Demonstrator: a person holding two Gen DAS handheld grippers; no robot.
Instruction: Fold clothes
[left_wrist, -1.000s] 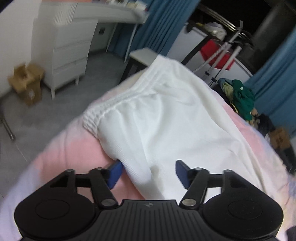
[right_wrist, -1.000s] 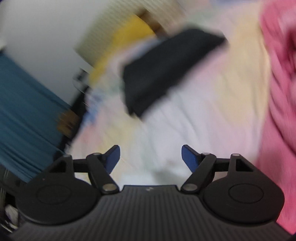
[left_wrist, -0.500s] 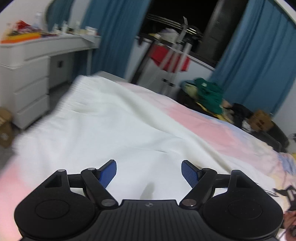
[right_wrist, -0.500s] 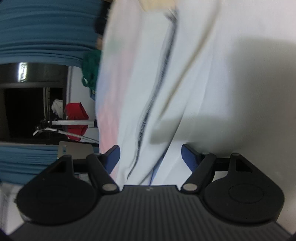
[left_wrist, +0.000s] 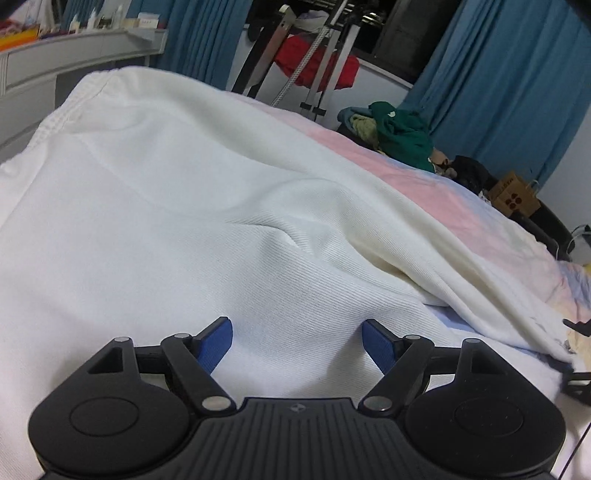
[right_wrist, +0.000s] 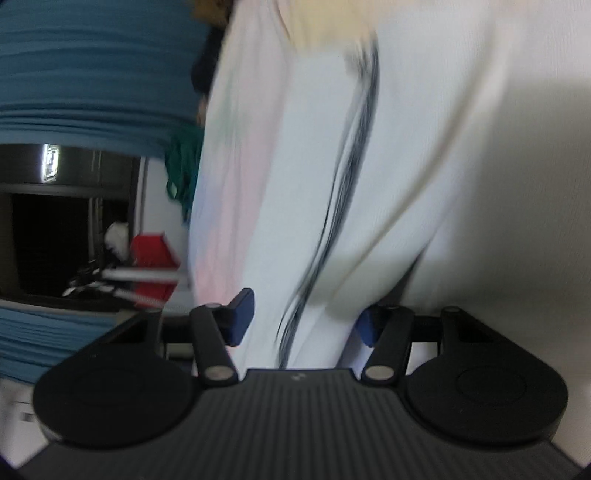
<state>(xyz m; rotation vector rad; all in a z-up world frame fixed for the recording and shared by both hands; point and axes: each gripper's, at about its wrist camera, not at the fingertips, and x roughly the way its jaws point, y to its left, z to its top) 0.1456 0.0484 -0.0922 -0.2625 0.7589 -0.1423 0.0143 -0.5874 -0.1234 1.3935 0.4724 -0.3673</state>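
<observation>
We see a bed (left_wrist: 436, 192) with a pink and pale blue sheet, and it fills most of the left view. A big white garment (left_wrist: 177, 229) lies spread over the bed, from the near edge up to the far left corner. Its stretchy ribbed band (left_wrist: 70, 110) sits at that far left corner. One long part of the garment runs along the right side of the bed toward the right edge. Blue curtains (left_wrist: 517, 81) hang behind the bed. A drying rack (left_wrist: 314, 62) stands past the far edge with a red cloth (left_wrist: 317, 66) on it. A green heap (left_wrist: 402, 133) of clothes lies beside the far right edge of the bed, and a brown box (left_wrist: 513, 199) sits near it. A white desk (left_wrist: 74, 48) stands off to the far left. Our left gripper (left_wrist: 297, 345) is low over the garment near the near edge, and its blue pads are wide apart with nothing held between them. In the right view the picture is blurry and turned on its side. Our right gripper (right_wrist: 303, 319) has its pads wide apart too, and a fold of the white garment (right_wrist: 424, 184) with a thin dark line (right_wrist: 347, 192) on it lies between them. The pads do not squeeze it. Both grippers are close to the cloth.
</observation>
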